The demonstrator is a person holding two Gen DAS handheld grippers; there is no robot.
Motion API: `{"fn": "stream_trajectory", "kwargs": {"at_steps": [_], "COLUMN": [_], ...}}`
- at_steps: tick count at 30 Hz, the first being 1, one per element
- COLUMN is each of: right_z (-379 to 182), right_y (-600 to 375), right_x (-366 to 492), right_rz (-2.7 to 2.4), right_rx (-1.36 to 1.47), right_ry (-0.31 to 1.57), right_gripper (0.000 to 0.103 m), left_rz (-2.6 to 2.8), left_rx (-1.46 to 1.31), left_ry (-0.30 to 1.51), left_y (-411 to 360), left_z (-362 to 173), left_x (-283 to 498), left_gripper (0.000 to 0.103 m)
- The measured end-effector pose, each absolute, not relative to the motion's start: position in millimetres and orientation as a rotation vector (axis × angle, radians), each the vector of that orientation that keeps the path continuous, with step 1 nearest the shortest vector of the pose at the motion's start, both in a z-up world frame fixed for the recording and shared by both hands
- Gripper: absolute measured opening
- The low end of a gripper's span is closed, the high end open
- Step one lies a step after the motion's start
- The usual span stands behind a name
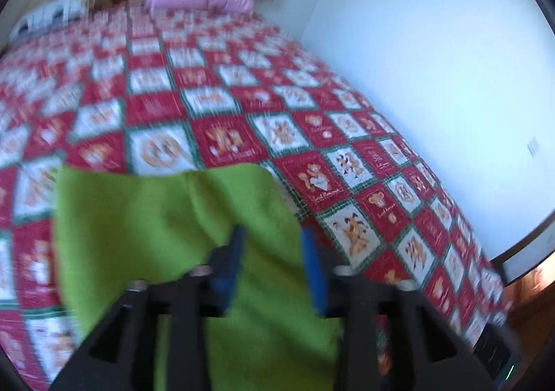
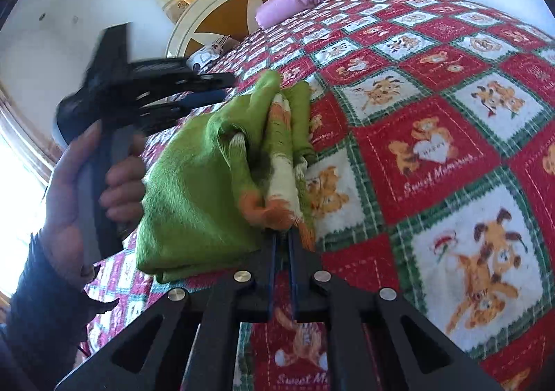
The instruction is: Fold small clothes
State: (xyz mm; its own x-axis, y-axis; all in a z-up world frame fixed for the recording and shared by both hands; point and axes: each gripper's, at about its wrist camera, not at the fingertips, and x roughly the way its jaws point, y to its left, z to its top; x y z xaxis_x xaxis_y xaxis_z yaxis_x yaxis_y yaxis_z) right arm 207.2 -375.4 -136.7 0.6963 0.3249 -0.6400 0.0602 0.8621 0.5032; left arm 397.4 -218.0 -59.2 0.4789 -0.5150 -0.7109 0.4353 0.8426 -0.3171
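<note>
Green garment (image 2: 194,183) lies bunched on the bedspread (image 2: 433,155), just ahead of the right gripper (image 2: 282,238), whose jaws pinch its orange-and-white cuff. Left gripper (image 1: 272,252) jaws apart over the cloth, gripping nothing. Soft, light, floppy; best grabbed at hems or corners.

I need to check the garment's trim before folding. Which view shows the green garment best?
The right wrist view: the green garment is sharp, bunched, with its orange-and-white cuffs at the right gripper. The left wrist view shows only blurred plain green cloth between the left gripper's open jaws.
</note>
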Motion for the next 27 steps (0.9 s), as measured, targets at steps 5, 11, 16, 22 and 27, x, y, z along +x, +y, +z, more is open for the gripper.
{"fn": "stream_trajectory", "kwargs": {"at_steps": [5, 11, 16, 22, 27], "right_z": [-100.1, -83.1, -117.4, -120.9, -119.2], "right_y": [-380.4, -359.7, -346.2, -359.0, -357.0], "right_x": [205.5, 294.4, 341.2, 311.8, 322.9], "right_rz": [0.047, 0.209, 0.205, 0.104, 0.099], "right_rx": [0.439, 0.476, 0.510, 0.469, 0.415], "right_ry": [0.694, 0.785, 0.944, 0.891, 0.915], "right_gripper": [0.043, 0.043, 0.017, 0.015, 0.016], "left_rz": [-0.505, -0.439, -0.440, -0.476, -0.478], "left_rx": [0.030, 0.024, -0.007, -0.015, -0.059], "left_ry": [0.777, 0.815, 0.854, 0.867, 0.857], "left_y": [-160.4, -137.8, -134.1, -134.5, -127.4], "left_z": [-63.4, -102.5, -123.0, -136.0, -130.1], "left_x": [339.5, 318.9, 318.6, 309.0, 307.1], "left_gripper": [0.081, 0.082, 0.083, 0.093, 0.093]}}
